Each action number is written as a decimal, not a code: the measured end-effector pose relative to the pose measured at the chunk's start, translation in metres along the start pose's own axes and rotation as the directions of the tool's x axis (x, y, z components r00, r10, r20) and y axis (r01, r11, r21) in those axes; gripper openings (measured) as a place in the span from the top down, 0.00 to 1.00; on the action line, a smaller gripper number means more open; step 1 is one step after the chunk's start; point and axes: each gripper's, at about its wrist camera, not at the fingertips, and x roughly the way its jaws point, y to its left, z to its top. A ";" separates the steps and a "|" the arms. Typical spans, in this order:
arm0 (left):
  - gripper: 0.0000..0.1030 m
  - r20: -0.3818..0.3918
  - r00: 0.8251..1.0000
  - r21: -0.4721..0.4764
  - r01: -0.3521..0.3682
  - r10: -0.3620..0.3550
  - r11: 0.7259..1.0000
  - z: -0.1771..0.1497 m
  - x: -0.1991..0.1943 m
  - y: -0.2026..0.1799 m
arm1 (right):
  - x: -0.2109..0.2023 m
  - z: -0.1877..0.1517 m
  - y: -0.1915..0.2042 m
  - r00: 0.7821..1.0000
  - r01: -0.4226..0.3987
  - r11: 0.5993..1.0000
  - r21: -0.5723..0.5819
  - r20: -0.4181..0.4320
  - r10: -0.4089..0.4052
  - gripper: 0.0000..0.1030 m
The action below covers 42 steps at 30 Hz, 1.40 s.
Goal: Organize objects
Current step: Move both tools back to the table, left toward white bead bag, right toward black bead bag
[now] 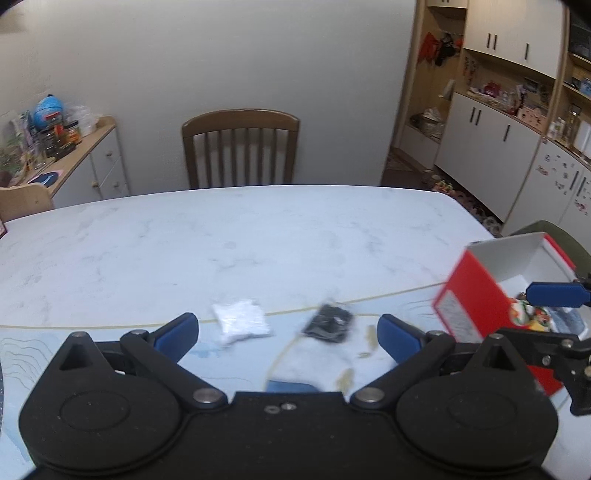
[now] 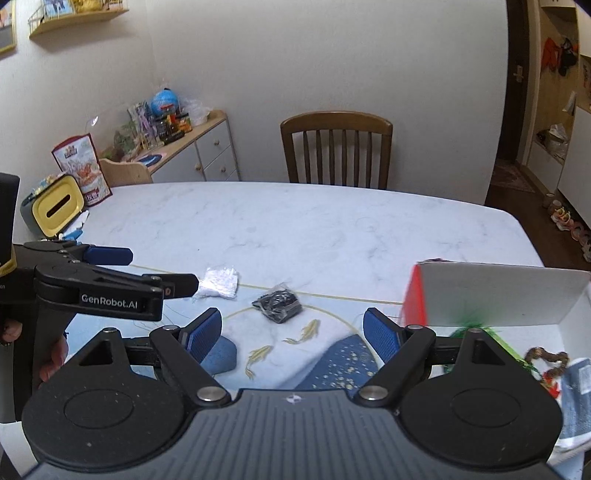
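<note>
While both tongs [image 1: 288,330] [image 2: 291,334] gape empty, the black packet [image 2: 277,300] lies just ahead between them

A plain pale wall [image 1: 221,55] fills the upper middle of both views. Below it a brown slatted chair [image 1: 240,147] stands at the far edge of a white marbled table [image 1: 258,229]. At left, a low white cabinet [image 2: 210,151] with a wood top carries a cluttered heap. In the right wrist view, a wood shelf [image 2: 74,18] hangs upper left and a dark doorway [image 2: 517,110] opens at right. White cupboards [image 1: 491,140] line the left wrist view's right edge.
</note>
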 end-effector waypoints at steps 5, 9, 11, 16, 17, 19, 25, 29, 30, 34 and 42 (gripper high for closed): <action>0.00 -0.021 0.998 -0.005 -0.051 0.051 0.999 0.000 0.021 0.019 | 0.027 0.002 0.013 1.000 0.012 1.000 -0.020 -0.021 -0.012 0.18; 0.00 -0.043 0.995 -0.027 -0.088 0.087 0.996 0.000 0.041 0.033 | 0.053 0.001 0.020 0.997 0.040 0.999 -0.034 -0.058 -0.042 0.18; 0.00 -0.059 0.994 -0.038 -0.092 0.090 0.995 0.001 0.050 0.038 | 0.066 0.001 0.021 0.995 0.052 0.998 -0.042 -0.081 -0.056 0.18; 0.00 -0.096 0.993 -0.059 -0.082 0.076 0.995 0.001 0.075 0.043 | 0.095 0.000 0.018 0.991 0.061 0.997 -0.045 -0.118 -0.066 0.18; 0.00 -0.104 0.992 -0.064 -0.082 0.075 0.995 0.001 0.080 0.044 | 0.100 0.000 0.017 0.990 0.057 0.997 -0.045 -0.127 -0.062 0.18; 0.00 -0.120 0.990 -0.076 -0.078 0.069 0.994 0.001 0.091 0.044 | 0.111 -0.001 0.017 0.989 0.052 0.997 -0.053 -0.135 -0.059 0.18; 0.00 -0.170 0.983 -0.100 -0.080 0.062 0.992 0.001 0.119 0.049 | 0.141 -0.002 0.014 0.984 0.047 0.996 -0.074 -0.166 -0.059 0.18; 0.00 -0.189 0.980 -0.108 -0.078 0.056 0.991 0.001 0.132 0.051 | 0.160 0.001 0.013 0.983 0.045 0.994 -0.096 -0.175 -0.061 0.18; 0.00 -0.192 0.980 -0.107 -0.077 0.055 0.991 0.001 0.134 0.051 | 0.165 0.001 0.014 0.982 0.044 0.993 -0.108 -0.179 -0.063 0.18; 0.01 -0.196 0.980 -0.110 -0.069 0.047 0.992 0.000 0.141 0.052 | 0.184 0.003 0.015 0.978 0.040 0.990 -0.132 -0.196 -0.066 0.18; 0.07 -0.193 0.979 -0.101 -0.083 0.062 0.991 -0.006 0.148 0.050 | 0.202 0.003 0.019 0.976 0.030 0.991 -0.134 -0.208 -0.057 0.18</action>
